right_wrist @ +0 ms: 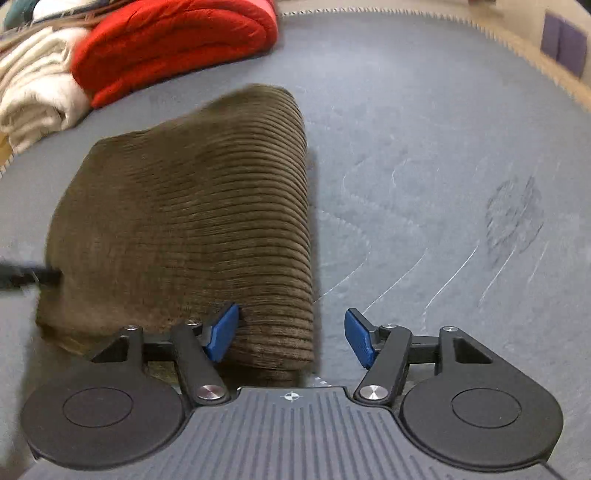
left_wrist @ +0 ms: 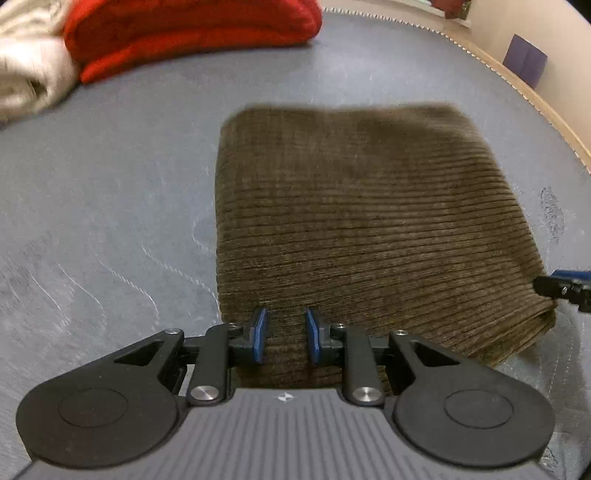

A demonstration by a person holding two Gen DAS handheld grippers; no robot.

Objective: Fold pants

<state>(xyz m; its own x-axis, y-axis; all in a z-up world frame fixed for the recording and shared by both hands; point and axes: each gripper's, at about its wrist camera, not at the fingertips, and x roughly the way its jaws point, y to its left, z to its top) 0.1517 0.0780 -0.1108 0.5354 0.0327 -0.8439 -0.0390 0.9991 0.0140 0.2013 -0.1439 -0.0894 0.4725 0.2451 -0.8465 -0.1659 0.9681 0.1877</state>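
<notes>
The brown corduroy pants (left_wrist: pixel 354 221) lie folded into a thick rectangle on the grey-blue mat (left_wrist: pixel 110 221). My left gripper (left_wrist: pixel 286 332) hovers over their near edge with its blue pads a narrow gap apart. The ribs run flat and unbunched between the pads, so it grips nothing. My right gripper (right_wrist: pixel 291 336) is open wide at the near right corner of the pants (right_wrist: pixel 192 229). Its left pad (right_wrist: pixel 223 330) rests against the rounded fold, and its right pad (right_wrist: pixel 358 341) is over bare mat. Each gripper's tip also pokes into the edge of the other's view.
A folded red garment (left_wrist: pixel 192 33) and a cream fleece bundle (left_wrist: pixel 26 74) lie at the far left of the mat. The mat's stitched edge (left_wrist: pixel 480 55) curves along the far right, beside a pale wall with a purple patch (left_wrist: pixel 524 59). A dark scuff (right_wrist: pixel 513 218) marks the mat.
</notes>
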